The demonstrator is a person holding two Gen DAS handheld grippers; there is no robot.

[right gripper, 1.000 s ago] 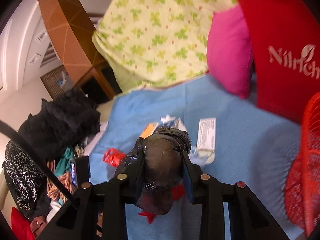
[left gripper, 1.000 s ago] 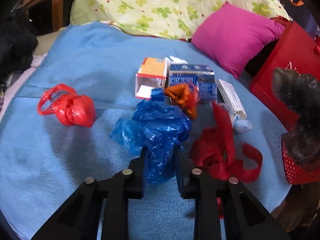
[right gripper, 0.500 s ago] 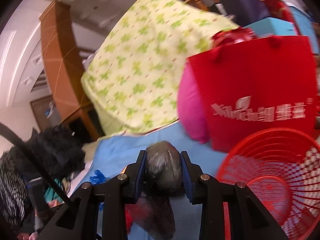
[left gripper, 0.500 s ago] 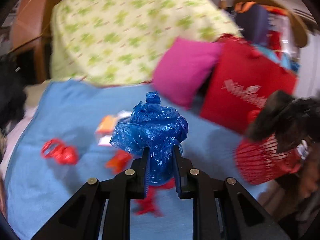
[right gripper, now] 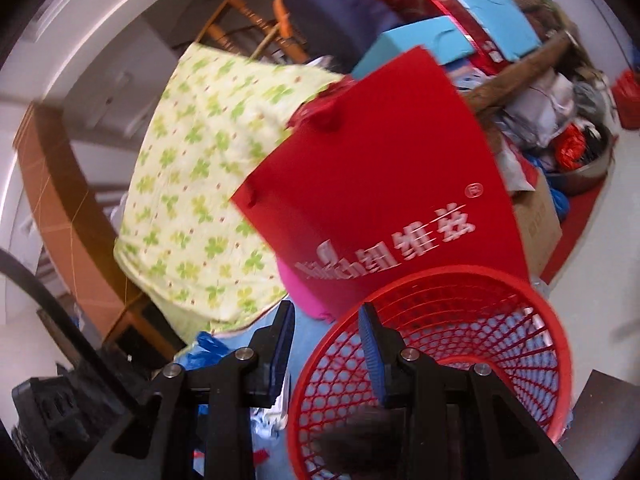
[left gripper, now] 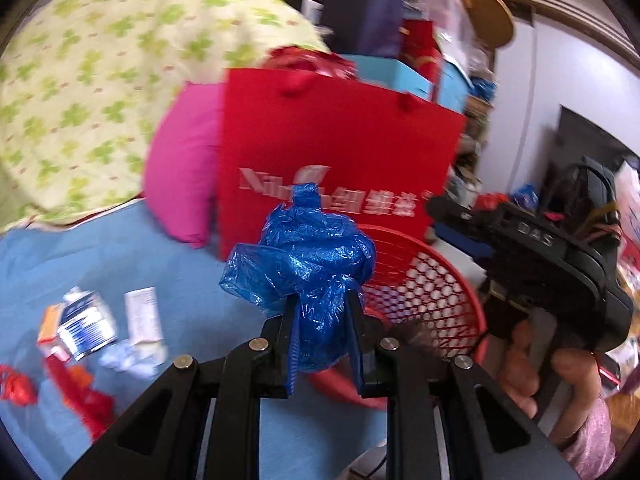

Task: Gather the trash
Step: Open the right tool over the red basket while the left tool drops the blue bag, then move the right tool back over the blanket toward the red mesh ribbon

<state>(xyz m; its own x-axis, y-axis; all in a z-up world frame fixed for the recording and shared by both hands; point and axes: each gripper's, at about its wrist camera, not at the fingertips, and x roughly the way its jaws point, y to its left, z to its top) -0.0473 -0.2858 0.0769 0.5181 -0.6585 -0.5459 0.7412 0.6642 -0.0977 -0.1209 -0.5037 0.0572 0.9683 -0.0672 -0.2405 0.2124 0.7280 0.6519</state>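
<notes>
Right gripper (right gripper: 326, 344) gaping, dark wad in red basket (right gripper: 520, 304); left gripper (left gripper: 320, 340) clenching blue bag (left gripper: 308, 252) (cartons (left gripper: 80, 324) left).

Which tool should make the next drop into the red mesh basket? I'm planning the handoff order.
Left. The left tool is shut on the crumpled blue plastic bag right beside the red mesh basket. The right tool is open and empty over the basket's rim.

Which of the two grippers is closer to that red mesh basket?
Right. The right gripper hangs open directly over the red basket's rim. The left gripper, shut on the blue plastic bag, sits just short of the basket.
</notes>
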